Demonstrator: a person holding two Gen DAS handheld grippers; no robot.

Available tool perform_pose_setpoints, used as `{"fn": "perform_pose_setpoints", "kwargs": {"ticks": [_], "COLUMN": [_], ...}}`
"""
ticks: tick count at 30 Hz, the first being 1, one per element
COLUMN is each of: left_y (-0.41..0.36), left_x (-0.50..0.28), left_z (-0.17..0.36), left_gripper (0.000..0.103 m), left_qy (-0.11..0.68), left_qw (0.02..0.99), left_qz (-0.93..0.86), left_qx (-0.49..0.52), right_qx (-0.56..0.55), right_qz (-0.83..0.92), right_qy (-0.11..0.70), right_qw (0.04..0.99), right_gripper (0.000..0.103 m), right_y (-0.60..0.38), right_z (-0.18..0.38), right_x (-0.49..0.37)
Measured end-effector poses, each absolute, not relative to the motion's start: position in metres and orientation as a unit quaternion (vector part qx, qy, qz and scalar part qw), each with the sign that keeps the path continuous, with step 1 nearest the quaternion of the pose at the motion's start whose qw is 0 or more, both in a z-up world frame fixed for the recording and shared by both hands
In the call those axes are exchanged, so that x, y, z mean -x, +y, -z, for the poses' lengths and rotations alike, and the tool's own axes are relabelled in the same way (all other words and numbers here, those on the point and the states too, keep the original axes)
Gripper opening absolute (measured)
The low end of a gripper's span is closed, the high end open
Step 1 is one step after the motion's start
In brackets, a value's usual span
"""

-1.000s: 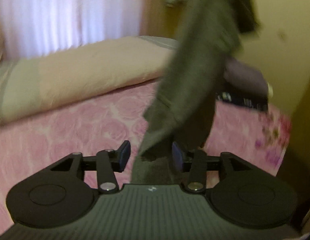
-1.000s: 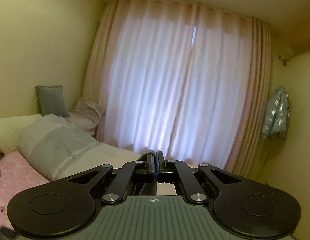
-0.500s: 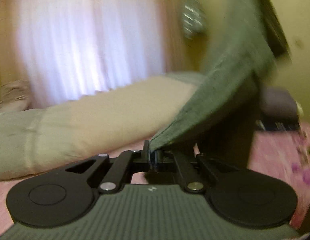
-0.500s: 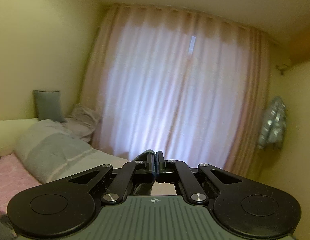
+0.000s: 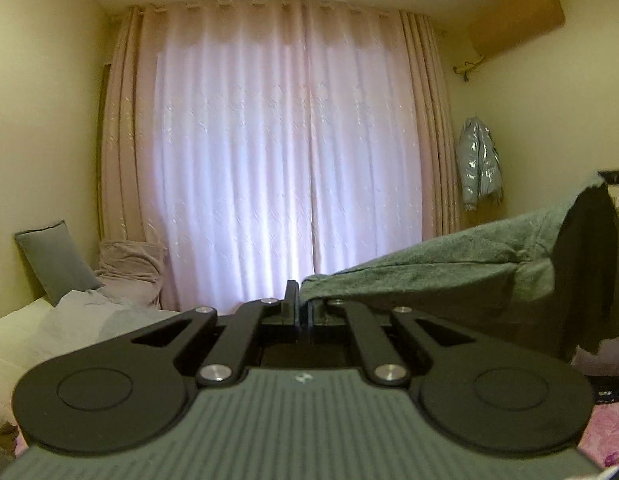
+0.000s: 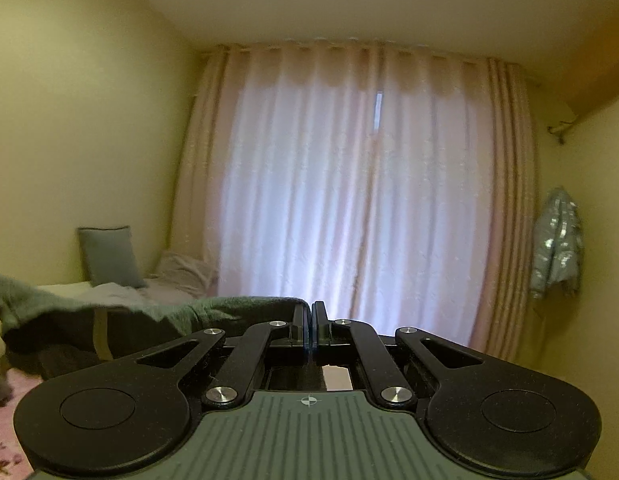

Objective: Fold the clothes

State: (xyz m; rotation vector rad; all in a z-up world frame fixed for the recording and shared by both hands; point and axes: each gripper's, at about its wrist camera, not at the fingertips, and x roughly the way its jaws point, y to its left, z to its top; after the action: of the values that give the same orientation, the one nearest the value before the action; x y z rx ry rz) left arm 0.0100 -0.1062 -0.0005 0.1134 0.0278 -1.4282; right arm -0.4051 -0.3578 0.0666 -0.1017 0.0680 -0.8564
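Observation:
A grey-green knitted garment (image 5: pixel 449 260) hangs stretched between my two grippers, well above the bed. My left gripper (image 5: pixel 301 300) is shut on one of its edges, and the cloth runs off to the right and sags below. In the right wrist view the same garment (image 6: pixel 213 308) leads leftward from my right gripper (image 6: pixel 309 316), which is shut on another edge. Both grippers point level at the window curtain. A darker inner side of the garment (image 5: pixel 585 264) droops at the far right of the left wrist view.
A pink curtain (image 5: pixel 285 160) covers the window ahead. The bed lies below with a grey cushion (image 5: pixel 53 260), a pale pillow (image 5: pixel 129 264) and a light quilt (image 5: pixel 81 320). A silver jacket (image 5: pixel 477 164) hangs on the right wall. Pink floral bedding (image 6: pixel 1 440) shows at the lower edges.
My left gripper closed on the hanging garment's lower edge and rose steeply, swinging from the bed up toward the curtain. The right gripper stayed shut and shifted slightly sideways.

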Motion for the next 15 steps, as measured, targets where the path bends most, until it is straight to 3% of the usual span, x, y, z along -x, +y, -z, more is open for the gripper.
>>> {"fn": "perform_pose_setpoints", "kwargs": {"ticks": [9,15], "left_y": [-0.015,0.019], "left_x": [0.000,-0.014], "left_z": [0.003,-0.047], "left_gripper": [0.002,0.002], "left_qy": [0.102,0.115], "left_qw": [0.773,0.774], "left_qz": [0.623,0.621], "left_qx": [-0.053,-0.050], "right_qx": [0.027,0.004], "right_qz": [0.323,0.262], "right_qy": [0.092,0.086], "right_qw": [0.942,0.961], "right_gripper": [0.000,0.000], "right_y": [-0.312,-0.299], "right_z": [-0.039,-0.056], "right_x": [0.433,0.446]}}
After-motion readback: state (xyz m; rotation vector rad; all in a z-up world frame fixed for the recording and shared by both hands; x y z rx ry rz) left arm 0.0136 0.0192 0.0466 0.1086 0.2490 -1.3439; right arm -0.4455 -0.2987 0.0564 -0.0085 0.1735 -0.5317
